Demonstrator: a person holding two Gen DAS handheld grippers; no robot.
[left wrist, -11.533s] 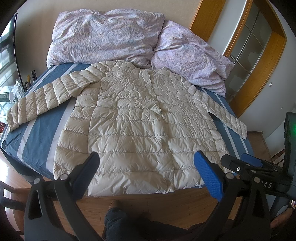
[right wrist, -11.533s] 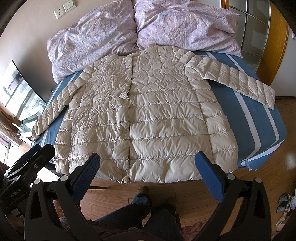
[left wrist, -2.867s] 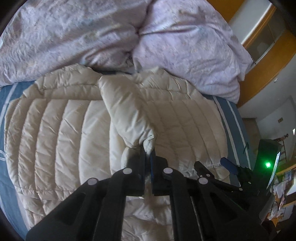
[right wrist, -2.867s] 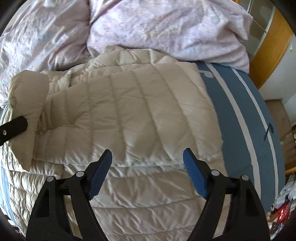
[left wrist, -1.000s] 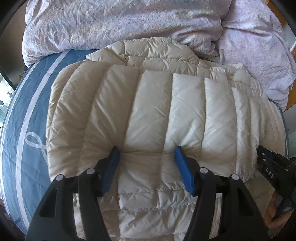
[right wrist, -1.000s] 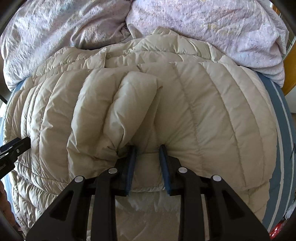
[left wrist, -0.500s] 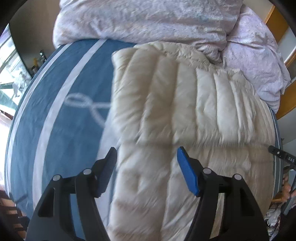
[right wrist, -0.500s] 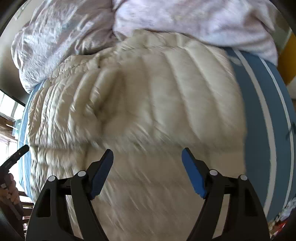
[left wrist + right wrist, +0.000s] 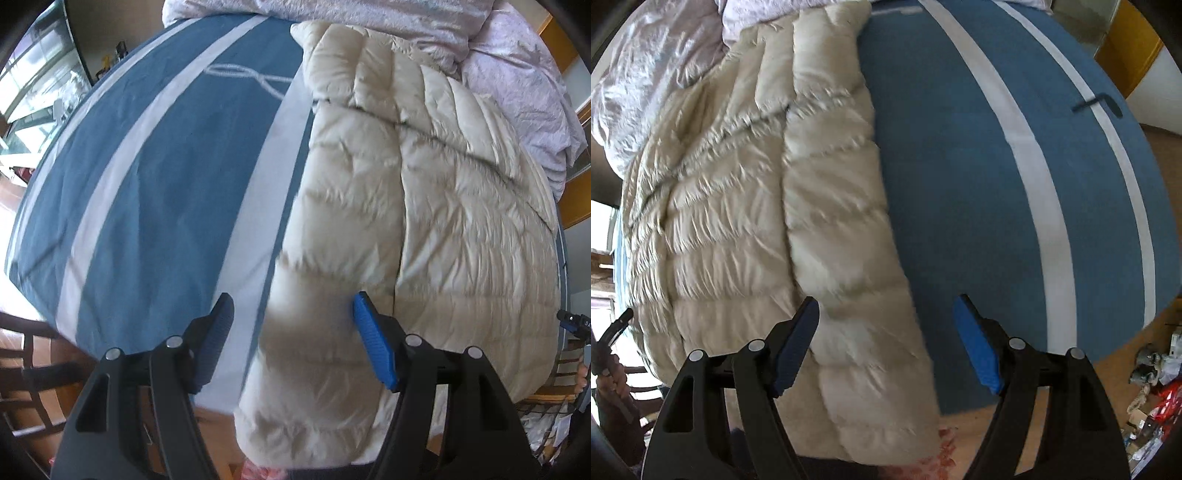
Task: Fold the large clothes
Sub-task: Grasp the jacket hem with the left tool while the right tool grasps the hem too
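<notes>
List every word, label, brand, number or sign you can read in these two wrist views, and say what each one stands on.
"DA": white letters on the right gripper at the frame edge of the left wrist view; the rest is cut off.
White looped emblem on the blue bed sheet: a drawn motif, no letters.
Puffer jacket: no label or brand showing.
Packaging on the floor: too small and blurred to read.

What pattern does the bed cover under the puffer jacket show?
The bed cover is blue with white stripes, clearest in the left wrist view, beside the cream puffer jacket.
</notes>
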